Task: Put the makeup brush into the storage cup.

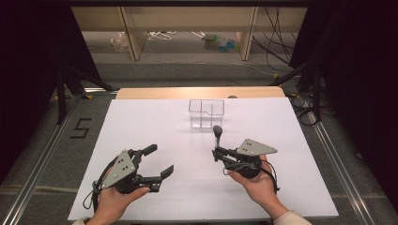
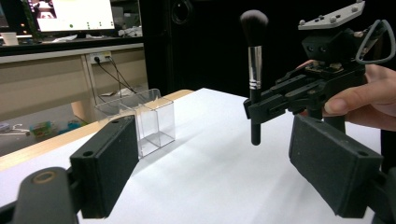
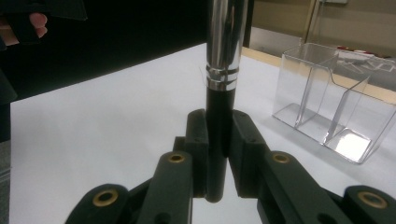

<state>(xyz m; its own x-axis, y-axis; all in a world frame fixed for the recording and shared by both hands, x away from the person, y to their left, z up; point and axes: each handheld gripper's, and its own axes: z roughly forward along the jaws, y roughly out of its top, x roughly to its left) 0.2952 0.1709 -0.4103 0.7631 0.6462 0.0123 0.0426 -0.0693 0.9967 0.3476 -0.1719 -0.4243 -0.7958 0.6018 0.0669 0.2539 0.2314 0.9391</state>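
While the person's hands come in at the near edge of the white table (image 1: 141,117), the left gripper (image 1: 157,162) sits at the near left with its jaws spread wide, holding nothing and touching nothing; in the left gripper view its two black pads (image 2: 112,163) stand well apart with bare table between them. To the right, a little farther in, the right gripper (image 1: 217,153) is clamped tight on a makeup brush (image 1: 217,136). In the right gripper view the jaws press against both sides of the brush's black handle low down, with the handle's rounded end sticking out just below them. The brush stands upright, lifted clear of the table, its handle end hanging above the white surface in the left gripper view. Above the black handle comes a shiny silver ferrule with ringed bands, and on top a rounded head of dark bristles. Beyond the brush, near the far middle of the table, stands a clear plastic organiser (image 1: 206,114) with inner dividers forming several compartments, all see-through. The brush is near it but apart from it.
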